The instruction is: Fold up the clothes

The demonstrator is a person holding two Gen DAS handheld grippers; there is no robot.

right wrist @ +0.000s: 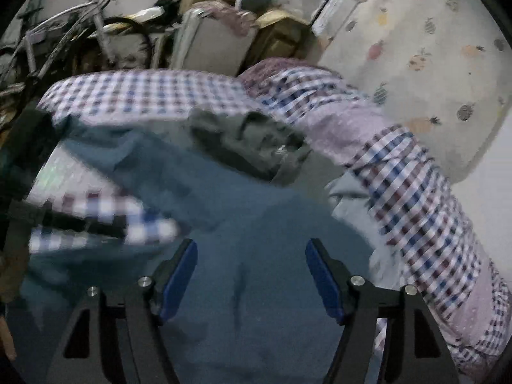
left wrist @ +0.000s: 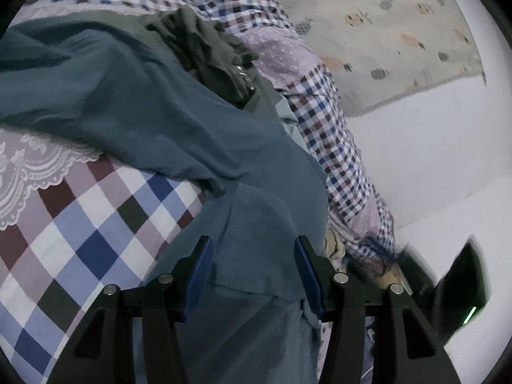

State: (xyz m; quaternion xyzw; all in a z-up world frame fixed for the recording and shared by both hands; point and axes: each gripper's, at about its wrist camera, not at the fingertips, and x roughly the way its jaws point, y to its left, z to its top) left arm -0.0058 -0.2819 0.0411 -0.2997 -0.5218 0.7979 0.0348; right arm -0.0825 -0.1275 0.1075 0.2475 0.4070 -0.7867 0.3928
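A teal-blue garment lies spread over a checkered bed cover. A crumpled dark olive garment sits on its far side. My left gripper is open, its blue-padded jaws wide apart just above the teal cloth near the bed's edge. In the right wrist view the same teal garment fills the foreground, with the olive garment behind it. My right gripper is open and empty above the teal cloth. The right view is blurred.
The bed's edge drops to a white floor on the right. A pale rug with fruit prints lies beyond. A dark object sits low right. A bicycle, boxes and a suitcase stand behind the bed.
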